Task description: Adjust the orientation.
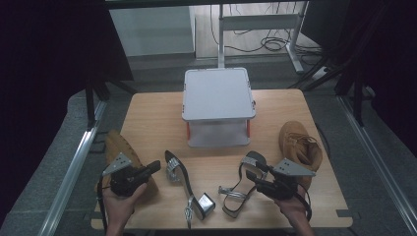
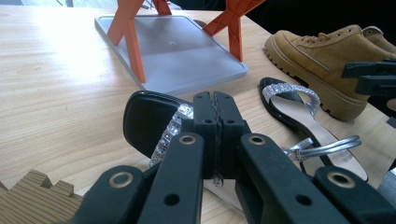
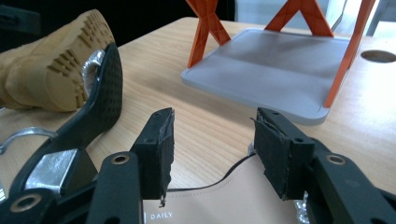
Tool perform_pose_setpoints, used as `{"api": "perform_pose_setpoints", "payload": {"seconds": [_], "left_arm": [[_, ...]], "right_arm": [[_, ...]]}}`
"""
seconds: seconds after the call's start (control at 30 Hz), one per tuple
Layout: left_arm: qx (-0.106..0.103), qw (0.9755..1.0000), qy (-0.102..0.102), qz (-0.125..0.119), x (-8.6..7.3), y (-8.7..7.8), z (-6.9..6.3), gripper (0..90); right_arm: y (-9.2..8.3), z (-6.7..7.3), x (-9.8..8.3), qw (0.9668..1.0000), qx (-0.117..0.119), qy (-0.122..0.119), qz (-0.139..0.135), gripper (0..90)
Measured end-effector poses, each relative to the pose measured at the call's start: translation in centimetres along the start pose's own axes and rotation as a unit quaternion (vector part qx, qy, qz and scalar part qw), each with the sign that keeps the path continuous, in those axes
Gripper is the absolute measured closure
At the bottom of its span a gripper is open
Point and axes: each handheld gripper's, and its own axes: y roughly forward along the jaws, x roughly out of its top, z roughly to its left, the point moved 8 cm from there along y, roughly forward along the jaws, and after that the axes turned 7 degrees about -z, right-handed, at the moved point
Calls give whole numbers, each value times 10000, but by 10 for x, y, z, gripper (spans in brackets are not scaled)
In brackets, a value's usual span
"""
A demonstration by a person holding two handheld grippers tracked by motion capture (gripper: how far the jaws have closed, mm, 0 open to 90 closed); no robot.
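The left gripper (image 1: 153,167) has its jaws together w/ nothing between them; its tips point at the black sandal with a silver block heel and a sparkly strap (image 1: 184,189), which lies on its side just in front of the fingers (image 2: 205,116). I think it is shut because it is only approaching, not gripping yet.

The right gripper (image 1: 252,174) has its jaws apart, above the beige insole of the second black sandal w/ thin silver straps (image 1: 241,189); the insole shows between and below the fingers (image 3: 161,140), not clamped. Probably opened to take this sandal.

Beyond the fingertips stands the grey two-level shoe rack with orange legs (image 1: 218,105) on the light wooden table (image 1: 152,123), likely the place for the shoes. One tan suede lace-up boot (image 1: 300,145) is just beside the right gripper, the other tan boot (image 1: 118,147) is under the left hand (image 1: 120,201).
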Motion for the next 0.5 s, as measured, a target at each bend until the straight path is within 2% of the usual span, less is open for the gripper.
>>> {"api": "perform_pose_setpoints", "payload": {"seconds": [0.17,0.27,0.37,0.5], "left_arm": [[38,9999,58,143,-9,-3,-4,894],[229,9994,103,240,-17,-8,-4,893],[203,9995,-27,235,-21,-10,-7,893],[170,9987,53,473,-33,-5,-14,892]], "right_arm": [[1,0,1,9998,46,203,-34,474],[-1,2,1,9997,113,217,-40,476],[-3,-1,3,9996,71,269,-32,476],[-4,-2,6,9996,72,273,-59,473]]}}
